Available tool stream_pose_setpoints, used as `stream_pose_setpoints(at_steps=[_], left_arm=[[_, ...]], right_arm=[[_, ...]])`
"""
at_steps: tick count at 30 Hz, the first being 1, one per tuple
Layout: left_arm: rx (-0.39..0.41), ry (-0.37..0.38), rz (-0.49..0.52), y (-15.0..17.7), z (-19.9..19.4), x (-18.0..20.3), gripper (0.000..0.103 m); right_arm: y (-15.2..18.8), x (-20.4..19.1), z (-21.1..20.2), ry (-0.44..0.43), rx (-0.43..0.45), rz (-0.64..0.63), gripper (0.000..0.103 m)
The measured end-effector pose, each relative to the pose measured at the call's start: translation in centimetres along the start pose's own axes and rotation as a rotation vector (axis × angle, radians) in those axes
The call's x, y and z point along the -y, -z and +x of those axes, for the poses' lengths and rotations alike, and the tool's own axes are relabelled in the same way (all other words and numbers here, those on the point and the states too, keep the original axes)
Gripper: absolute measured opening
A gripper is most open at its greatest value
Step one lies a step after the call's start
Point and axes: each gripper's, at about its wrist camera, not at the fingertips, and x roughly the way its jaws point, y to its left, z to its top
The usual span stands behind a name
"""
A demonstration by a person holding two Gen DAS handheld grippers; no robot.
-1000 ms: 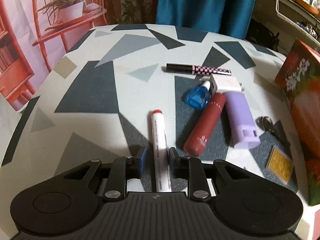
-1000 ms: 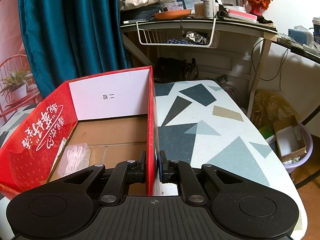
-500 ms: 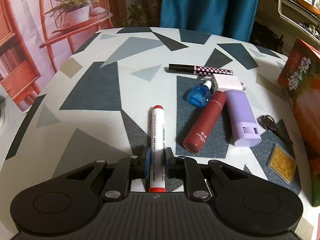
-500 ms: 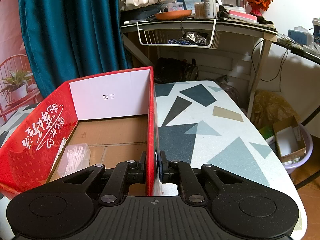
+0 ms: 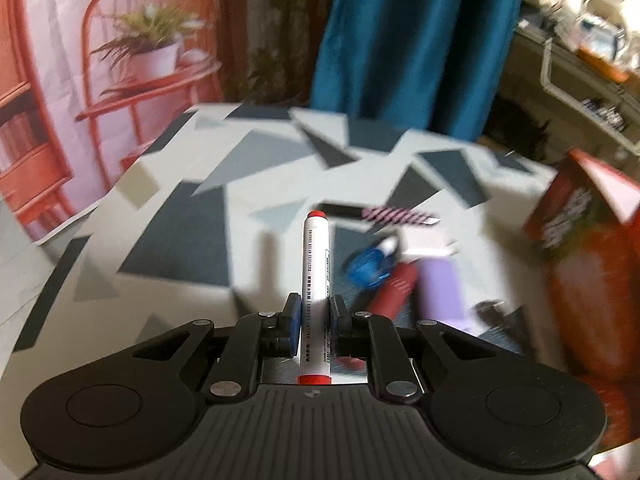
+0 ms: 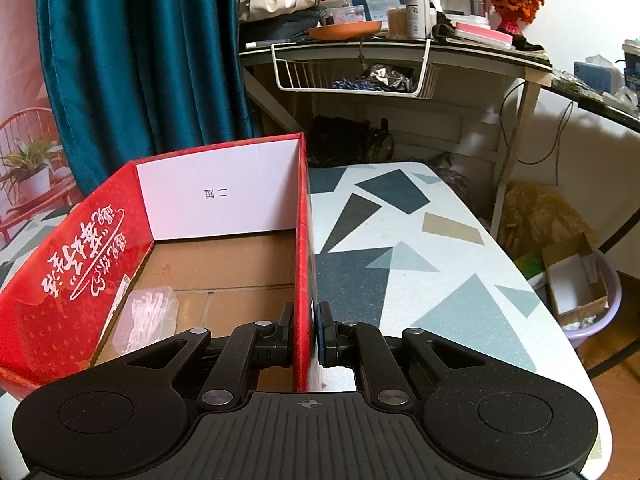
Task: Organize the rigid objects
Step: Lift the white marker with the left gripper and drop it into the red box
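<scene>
My left gripper [image 5: 314,314] is shut on a white marker with red ends [image 5: 316,264] and holds it above the table, pointing forward. Below it, blurred, lie a blue bottle [image 5: 366,266], a dark red tube [image 5: 390,292], a lilac case [image 5: 438,288] and a checkered pen [image 5: 384,214]. The red cardboard box [image 5: 576,248] stands at the right. My right gripper [image 6: 306,326] is shut on the box's right wall [image 6: 304,248]. Inside the box lies a clear plastic packet [image 6: 146,320].
A small dark object [image 5: 490,308] lies by the box in the left wrist view. The patterned table [image 6: 400,264] stretches right of the box to its edge. A cluttered desk with a wire basket [image 6: 352,68] stands behind. A teal curtain [image 5: 416,40] hangs at the back.
My left gripper has lifted the marker off the table and tilted up, swinging right toward the box; the view is blurred. My right gripper has not moved.
</scene>
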Motion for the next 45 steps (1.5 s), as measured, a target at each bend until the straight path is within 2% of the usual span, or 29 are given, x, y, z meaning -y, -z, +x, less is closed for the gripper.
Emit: stream_pose_setpoints(at_steps=[9,13,24,29,32,39,45], left_arm=[[0.058,0.152,0.058,-2.5,-1.4,4.4,0.016],[0.056,0.224,0.072,-3.8,-1.3,6.6,0.016],[0.079,0.419,0.184,-5.8,-0.4,15.4,0.016],[0.135,0.499,0.209,-6.5,0.0,18.1,0.016],[0.146,0.521,0.252,-6.7,0.7,19.8,0.016],[0.145,0.508,0.350,-5.8,2.9,22.4,0.016],[0.082,0.499,0.368,-5.8,4.3,23.4,0.016]], right_arm=[[0.0,0.0,0.0,0.005,0.001,0.009,0.009],[0.1,0.0,0.0,0.007,0.002,0.014,0.009],[0.1,0.3,0.0,-0.007,0.002,0.028,0.010],[-0.1,0.1,0.0,-0.005,-0.002,0.024,0.009],[-0.1,-0.1,0.0,-0.004,0.002,0.020,0.009],[0.1,0.3,0.0,-0.016,0.004,0.019,0.010],[0.1,0.6,0.0,-0.029,0.002,0.031,0.010]])
